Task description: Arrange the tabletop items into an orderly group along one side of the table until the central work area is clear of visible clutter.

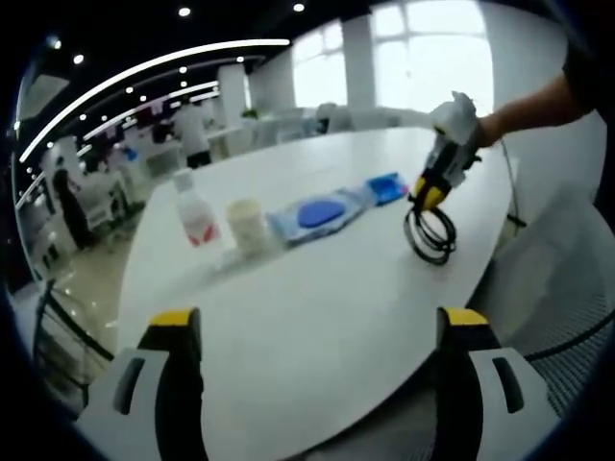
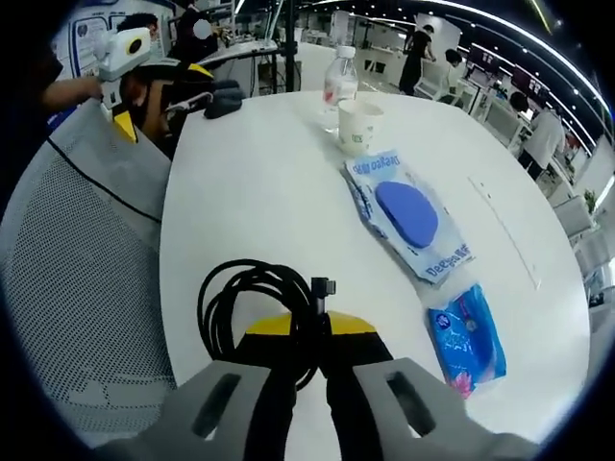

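A black coiled cable (image 2: 231,298) lies near the table edge, and my right gripper (image 2: 312,331) is shut on it, jaws pressed together over the coil. From the left gripper view, the same right gripper (image 1: 426,199) holds the cable (image 1: 430,235) with a gloved hand behind it. My left gripper (image 1: 319,327) is open over the near table edge, nothing between its jaws. In a row stand a clear bottle (image 1: 195,213) with a red label, a white paper cup (image 1: 247,223), a large blue wipes pack (image 1: 322,213) and a small blue pack (image 1: 387,186).
The round white table (image 1: 317,307) has a grey mesh chair (image 2: 77,259) at its side. The bottle (image 2: 339,82), cup (image 2: 357,125), large pack (image 2: 408,216) and small pack (image 2: 466,336) line the far side. Desks and people stand behind.
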Available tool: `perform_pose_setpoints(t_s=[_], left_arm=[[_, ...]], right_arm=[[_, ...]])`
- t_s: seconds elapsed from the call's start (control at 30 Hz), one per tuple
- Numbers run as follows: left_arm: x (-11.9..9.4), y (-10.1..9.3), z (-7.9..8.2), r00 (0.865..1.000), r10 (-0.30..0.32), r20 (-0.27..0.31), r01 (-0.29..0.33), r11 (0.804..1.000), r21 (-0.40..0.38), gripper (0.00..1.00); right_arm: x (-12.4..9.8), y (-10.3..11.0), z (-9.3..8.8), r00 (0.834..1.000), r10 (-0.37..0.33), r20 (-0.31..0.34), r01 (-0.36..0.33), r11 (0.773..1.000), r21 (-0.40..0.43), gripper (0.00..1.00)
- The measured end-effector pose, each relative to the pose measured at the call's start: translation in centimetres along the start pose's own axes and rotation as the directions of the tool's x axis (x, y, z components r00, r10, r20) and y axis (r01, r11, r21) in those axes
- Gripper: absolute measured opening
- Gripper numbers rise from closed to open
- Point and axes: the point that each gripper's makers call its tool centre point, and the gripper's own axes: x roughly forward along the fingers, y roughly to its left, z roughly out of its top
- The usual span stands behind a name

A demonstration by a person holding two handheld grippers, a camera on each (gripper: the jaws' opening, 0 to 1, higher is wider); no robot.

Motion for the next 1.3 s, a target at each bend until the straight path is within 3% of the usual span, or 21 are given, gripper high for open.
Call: perform_pose_setpoints(t_s=[0.6,1.3], left_arm=[[0.0,0.1,0.0,1.0,0.001,0.004,-0.001,1.0,-0.005,0.99],[-0.1,0.3,0.0,1.0,0.016,0.002,-0.016,1.0,-0.016,0.99]], right_arm=[[-2.1,-2.5,1.5,0.999,-0.043,0.019,0.043,0.999,-0.014,0.09],[-0.3,-4.7,-0.4,0.998,-0.038,-0.052,0.038,0.999,-0.001,0.09]])
